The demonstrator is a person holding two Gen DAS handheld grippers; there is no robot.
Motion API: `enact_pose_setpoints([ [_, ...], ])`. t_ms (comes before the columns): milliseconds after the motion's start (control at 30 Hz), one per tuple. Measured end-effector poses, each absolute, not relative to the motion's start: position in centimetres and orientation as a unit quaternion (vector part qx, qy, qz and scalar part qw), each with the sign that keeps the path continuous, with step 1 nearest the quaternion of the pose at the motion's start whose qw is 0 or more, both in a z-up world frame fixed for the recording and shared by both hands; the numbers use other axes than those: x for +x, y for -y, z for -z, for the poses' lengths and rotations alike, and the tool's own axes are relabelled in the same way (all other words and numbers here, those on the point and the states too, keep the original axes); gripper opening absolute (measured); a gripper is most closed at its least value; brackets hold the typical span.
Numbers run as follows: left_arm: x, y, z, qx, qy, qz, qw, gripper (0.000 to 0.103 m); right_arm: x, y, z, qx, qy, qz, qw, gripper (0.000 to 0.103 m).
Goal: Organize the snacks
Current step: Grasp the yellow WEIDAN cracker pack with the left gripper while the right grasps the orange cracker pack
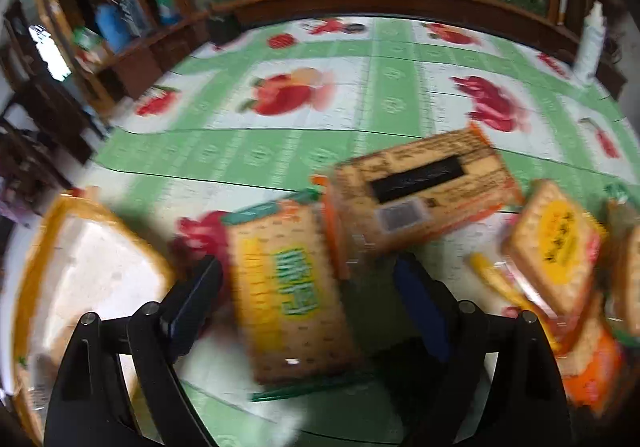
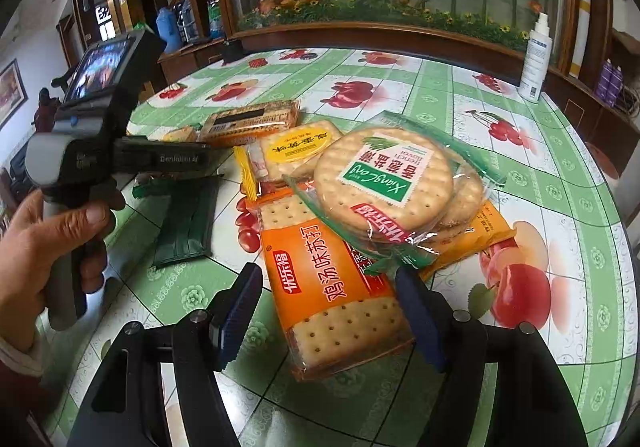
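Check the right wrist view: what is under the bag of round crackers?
The round cracker bag lies across the far end of the orange cracker packet and overlaps a yellow packet on its right. Whatever lies beneath its middle is covered.

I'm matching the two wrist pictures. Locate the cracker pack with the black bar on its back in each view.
Left wrist: the cracker pack lies just right of centre, black bar facing up.
Right wrist: the cracker pack sits above and left of centre.
Shared landmark: the white spray bottle stands at the far right table edge in both.
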State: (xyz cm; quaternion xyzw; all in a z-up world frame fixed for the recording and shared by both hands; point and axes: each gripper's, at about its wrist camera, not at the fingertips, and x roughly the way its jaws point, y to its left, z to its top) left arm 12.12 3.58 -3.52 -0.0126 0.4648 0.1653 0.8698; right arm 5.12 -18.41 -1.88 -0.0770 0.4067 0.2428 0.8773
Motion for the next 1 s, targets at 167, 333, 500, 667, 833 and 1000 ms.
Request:
enact_pose_setpoints([
  [167,11.3,-1.4,3.3,0.024,-0.455,-0.101,0.885,0.055,4.8,17.5,2.2,-0.103,-0.408,-0.244,0.874,0.062],
  [333,9.2,-1.9,3.0,0.011,-0.452,-0.054,0.890,0.047,4.3,17.5,2.1,-0.102,-0.410,-0.250,0.871,0.059],
  [500,6.9,-3.3,2.6,-0.019,-0.448,-0.033,0.893,0.047,4.2,18.5,1.9,-0.055,-0.424,-0.266,0.864,0.058],
  [667,4.1,-3.8,1.5,-0.034,-0.432,-0.025,0.901,0.046,3.8,20.1,1.8,0.022,-0.436,-0.292,0.851,0.058],
  [833,1.3,-3.5,-0.3,-0.032,-0.410,-0.024,0.911,0.046,2.3,21.4,1.8,0.075,-0.439,-0.309,0.840,0.057],
  [1000,-1.1,-3.6,-1.6,-0.033,-0.395,-0.018,0.918,0.046,0.6,21.8,1.7,0.101,-0.439,-0.322,0.833,0.054],
])
